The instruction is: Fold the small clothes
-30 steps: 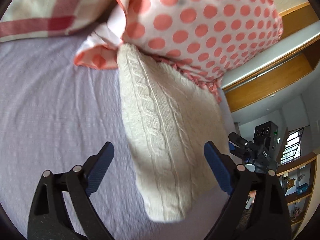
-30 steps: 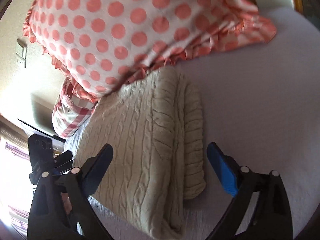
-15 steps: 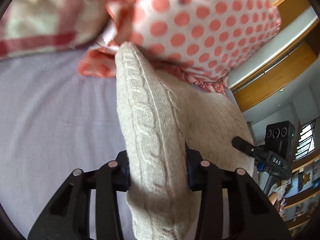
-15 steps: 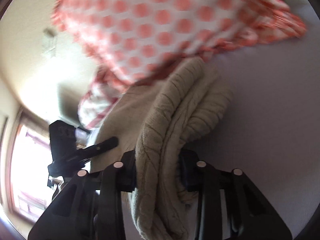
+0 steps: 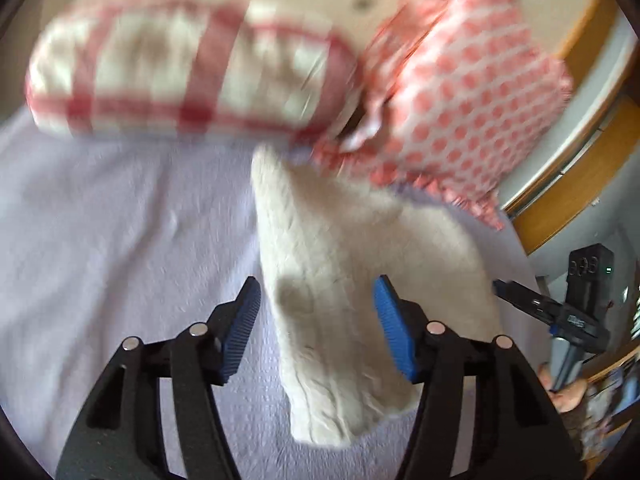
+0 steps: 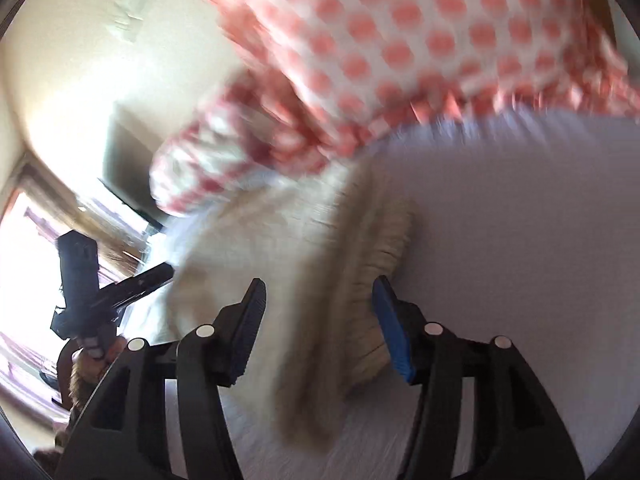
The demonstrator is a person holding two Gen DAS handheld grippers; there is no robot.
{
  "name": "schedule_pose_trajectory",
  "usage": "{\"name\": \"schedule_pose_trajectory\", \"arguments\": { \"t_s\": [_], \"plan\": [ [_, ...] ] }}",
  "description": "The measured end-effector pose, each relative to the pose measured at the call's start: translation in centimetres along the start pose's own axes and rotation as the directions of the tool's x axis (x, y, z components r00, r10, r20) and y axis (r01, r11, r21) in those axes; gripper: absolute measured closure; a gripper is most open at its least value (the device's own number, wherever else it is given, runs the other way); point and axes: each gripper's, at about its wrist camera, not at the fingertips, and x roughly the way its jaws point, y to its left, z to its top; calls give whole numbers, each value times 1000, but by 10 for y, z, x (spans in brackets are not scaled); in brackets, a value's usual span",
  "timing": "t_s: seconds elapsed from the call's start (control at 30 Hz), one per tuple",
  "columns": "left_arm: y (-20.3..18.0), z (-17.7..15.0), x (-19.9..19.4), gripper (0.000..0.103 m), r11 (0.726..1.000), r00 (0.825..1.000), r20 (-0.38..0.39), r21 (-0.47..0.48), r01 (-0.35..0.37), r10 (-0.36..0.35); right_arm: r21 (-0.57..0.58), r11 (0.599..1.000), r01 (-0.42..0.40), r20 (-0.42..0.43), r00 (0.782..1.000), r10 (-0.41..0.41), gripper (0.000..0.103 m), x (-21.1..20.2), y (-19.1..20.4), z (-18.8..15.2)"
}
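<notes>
A cream cable-knit sweater (image 5: pixel 340 280) lies folded on the lilac bedsheet (image 5: pixel 120 260), its far end against the pillows. My left gripper (image 5: pixel 316 320) is open, its blue pads on either side of the sweater's near left edge without holding it. In the right wrist view the sweater (image 6: pixel 304 272) shows its stacked folded edges. My right gripper (image 6: pixel 318 320) is open too and straddles that edge. Both views are motion-blurred.
A red-and-white checked pillow (image 5: pixel 180 68) and a pink polka-dot pillow (image 5: pixel 460 92) lie at the head of the bed. The other gripper shows at the right (image 5: pixel 576 312) and at the left (image 6: pixel 88 288). A wooden bed frame (image 5: pixel 580 184) runs at right.
Both grippers were shut on the sweater's edges half a second ago. They have now opened, let it go, and pulled back and upward. The sweater has dropped onto the sheet.
</notes>
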Motion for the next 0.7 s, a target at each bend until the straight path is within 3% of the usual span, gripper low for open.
{"name": "schedule_pose_trajectory", "arguments": {
  "t_s": [0.1,0.2,0.27,0.3,0.33,0.37,0.43,0.5,0.53,0.6,0.63,0.7],
  "plan": [
    [-25,-1,-20,42,996,996,61,64,56,-60,-84,992,-98,-2,995,98,41,-13,32,-11],
    [-56,-5,-2,40,988,994,23,120,101,-104,-130,984,-120,-91,990,109,36,13,55,-24],
    [-60,-10,16,36,989,997,-32,126,79,-76,-122,993,5,-139,990,-22,31,43,51,-30],
    [-58,-11,36,36,992,995,-92,113,53,-42,-101,994,36,-156,986,-51,32,53,45,-30],
    [-54,-15,46,36,994,991,-129,107,33,-19,-51,999,13,-136,991,-20,32,57,34,-30],
    [-54,-17,54,36,991,992,-125,136,-17,34,-9,1000,-11,-122,993,9,32,56,29,-28],
    [-64,-19,50,35,984,992,-104,175,-47,66,45,999,-26,-117,993,31,32,54,24,-27],
    [-64,-22,32,35,988,996,-93,153,-3,18,44,999,-10,-88,996,14,28,42,32,-32],
    [-63,-27,18,33,988,997,-81,152,15,-2,32,999,2,-77,997,0,17,34,33,-35],
    [-60,-42,-4,23,986,998,-57,165,-8,18,-3,999,51,-39,998,-51,1,14,45,-47],
    [-59,-50,-13,13,985,998,-50,169,-31,40,-21,995,102,-16,995,-103,1,5,51,-55],
    [-50,-74,-31,10,983,995,-41,162,-82,90,-62,982,179,9,984,-179,1,-9,55,-69]
  ]
}}
